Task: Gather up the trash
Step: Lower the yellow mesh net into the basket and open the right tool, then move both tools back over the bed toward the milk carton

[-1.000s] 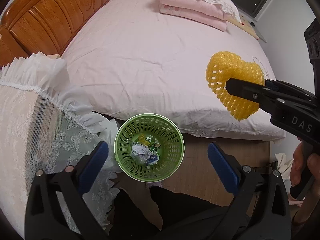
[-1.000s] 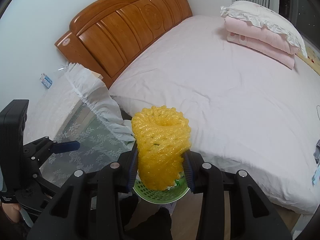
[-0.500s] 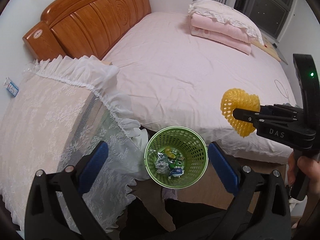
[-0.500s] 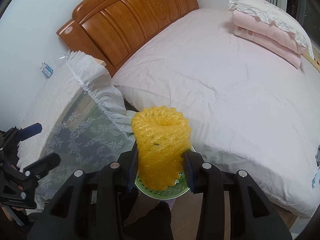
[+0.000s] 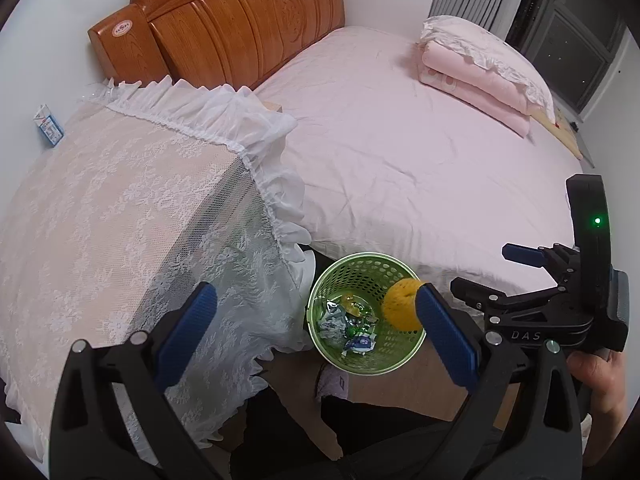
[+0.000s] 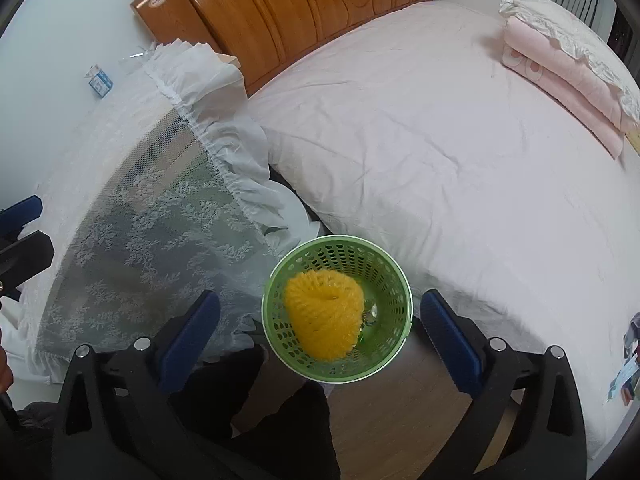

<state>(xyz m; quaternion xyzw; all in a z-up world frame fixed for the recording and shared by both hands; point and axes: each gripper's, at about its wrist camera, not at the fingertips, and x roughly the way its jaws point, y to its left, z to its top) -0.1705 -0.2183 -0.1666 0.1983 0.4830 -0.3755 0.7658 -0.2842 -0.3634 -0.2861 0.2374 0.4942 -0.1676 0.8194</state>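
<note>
A green perforated waste basket [image 5: 394, 354] stands on the floor between the bed and a lace-covered table; it also shows in the right wrist view [image 6: 390, 280]. The yellow foam net [image 6: 324, 314] is free of the fingers, over or inside the basket's mouth; in the left wrist view it [image 5: 400, 306] shows at the basket's right rim. Crumpled wrappers [image 5: 348, 326] lie at the basket's bottom. My right gripper [image 6: 318, 330] is open and empty above the basket; its body shows in the left wrist view [image 5: 560, 312]. My left gripper [image 5: 316, 330] is open and empty, above and left of the basket.
A bed with a pink sheet [image 5: 420, 152], wooden headboard [image 5: 240, 28] and folded pink bedding [image 5: 476, 68] fills the far side. A lace-covered table [image 5: 100, 208] stands to the left, with a small blue-white carton [image 5: 48, 126]. The person's dark-clothed legs [image 6: 260, 408] are below the grippers.
My right gripper has opened and let go of the yellow foam net, which has dropped toward the green basket. Both grippers have risen and pulled back, so the view is wider.
</note>
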